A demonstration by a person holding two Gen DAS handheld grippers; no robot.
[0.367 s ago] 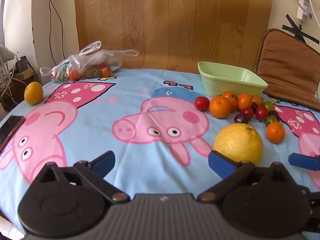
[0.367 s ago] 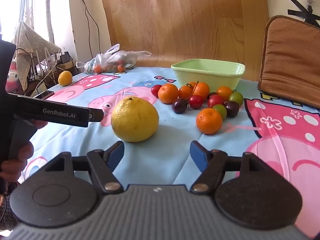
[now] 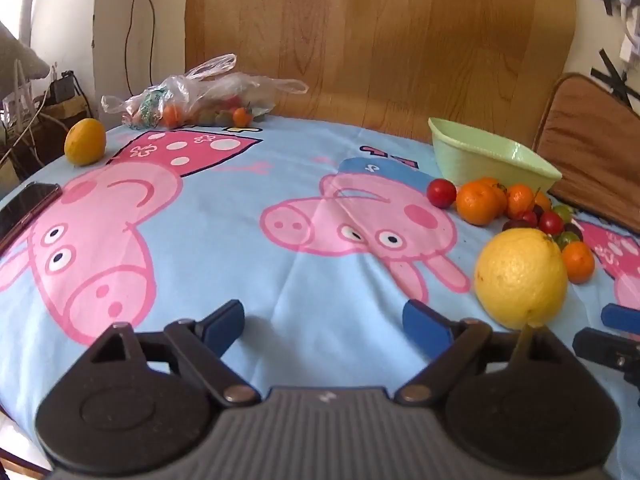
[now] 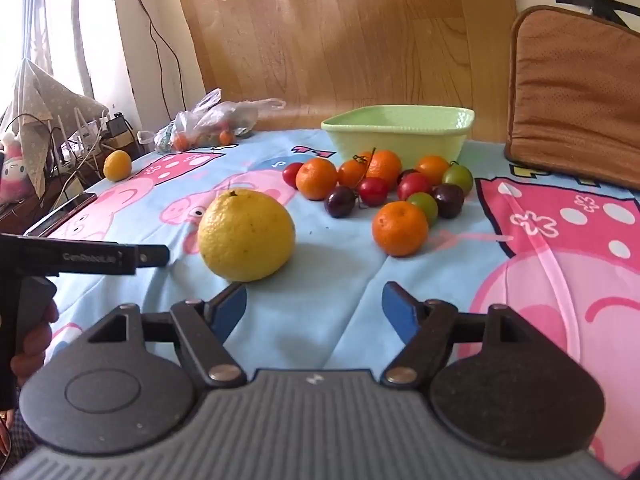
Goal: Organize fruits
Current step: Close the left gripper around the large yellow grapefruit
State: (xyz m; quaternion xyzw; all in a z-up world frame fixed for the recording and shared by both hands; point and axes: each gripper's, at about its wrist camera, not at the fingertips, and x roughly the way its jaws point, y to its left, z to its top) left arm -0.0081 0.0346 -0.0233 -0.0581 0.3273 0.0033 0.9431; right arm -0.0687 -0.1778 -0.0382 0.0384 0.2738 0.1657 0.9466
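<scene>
A home: cartoon-pig tablecloth (image 3: 240,240), plastic grocery bag (image 3: 200,96), cushioned chair (image 4: 576,96).

A tall wood-grain panel (image 4: 352,36) leans behind the cartoon-pig tablecloth (image 4: 560,264), a brown padded cushion (image 4: 576,92) right of it, daylight left

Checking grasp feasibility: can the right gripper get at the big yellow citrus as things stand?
Probably yes. The right gripper has its jaws open and empty, and the big yellow citrus sits just ahead, slightly to its left, with bare cloth between. The citrus looks nearly as wide as the opening, so the fit is tight.
</scene>
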